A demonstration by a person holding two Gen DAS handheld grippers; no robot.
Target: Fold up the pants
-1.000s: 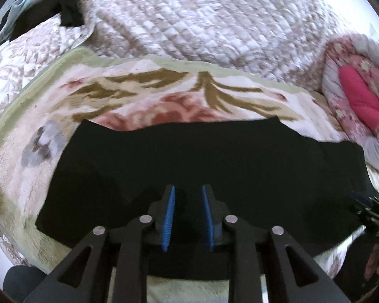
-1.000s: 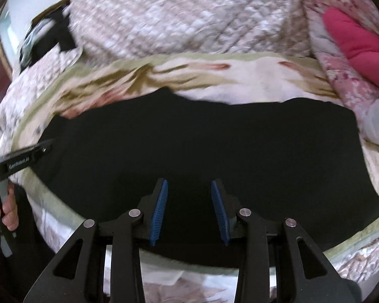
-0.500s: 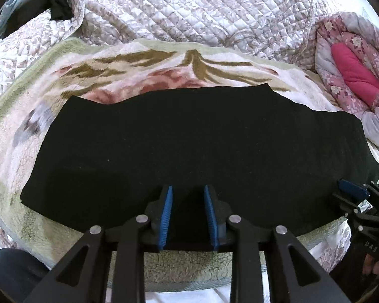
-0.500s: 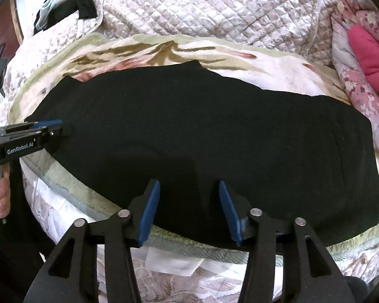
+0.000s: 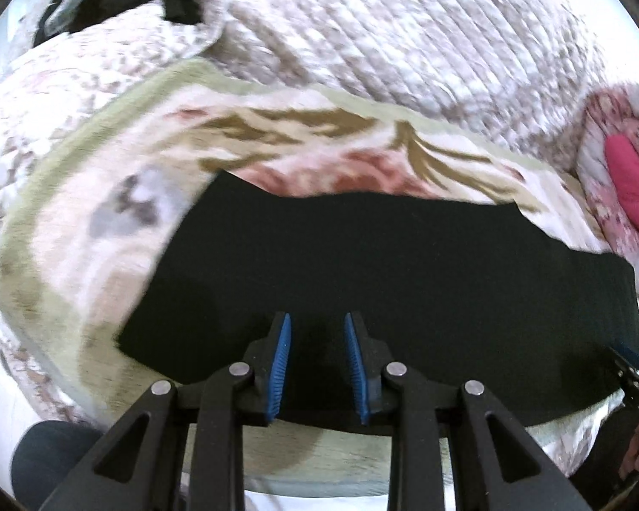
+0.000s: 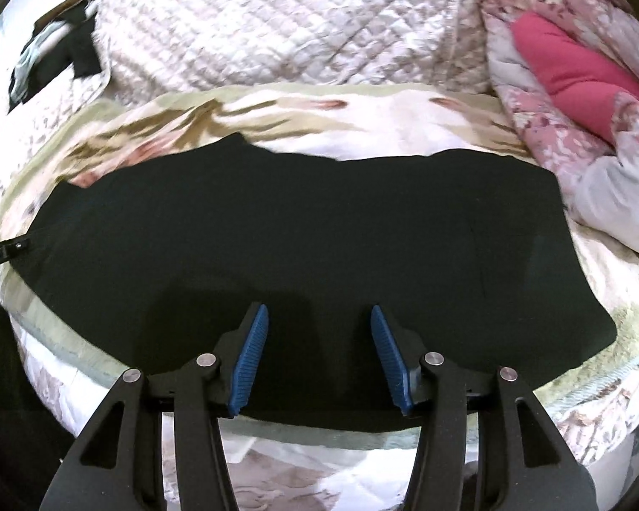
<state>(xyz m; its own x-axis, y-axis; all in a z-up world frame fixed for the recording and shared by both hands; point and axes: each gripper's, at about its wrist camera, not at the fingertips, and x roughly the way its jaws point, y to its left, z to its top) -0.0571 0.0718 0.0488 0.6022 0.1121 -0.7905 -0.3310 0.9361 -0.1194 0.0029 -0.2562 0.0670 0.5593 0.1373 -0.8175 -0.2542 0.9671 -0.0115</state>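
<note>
The black pants (image 5: 404, 264) lie flat and spread sideways on a floral blanket (image 5: 85, 230). My left gripper (image 5: 317, 317) hangs over their near edge toward the left end. Its blue pads stand a little apart with nothing pinched. In the right wrist view the pants (image 6: 319, 221) fill the middle. My right gripper (image 6: 319, 308) hovers above the near edge, open wide and holding nothing. The right gripper's tip (image 5: 630, 357) shows by the pants' right end. The left gripper's tip (image 6: 4, 251) shows by the left end.
A quilted bedspread (image 5: 404, 34) rises behind the blanket. A pink floral duvet (image 6: 575, 72) is bunched at the right. Dark clothes (image 6: 59, 59) lie at the far left back. The bed's front edge runs just below the pants. A hand (image 5: 634, 447) holds the right gripper.
The right gripper's jaws have spread wider. Both grippers drew back from the pants and then came in again. The left view has swung toward the pants' left end and is blurred.
</note>
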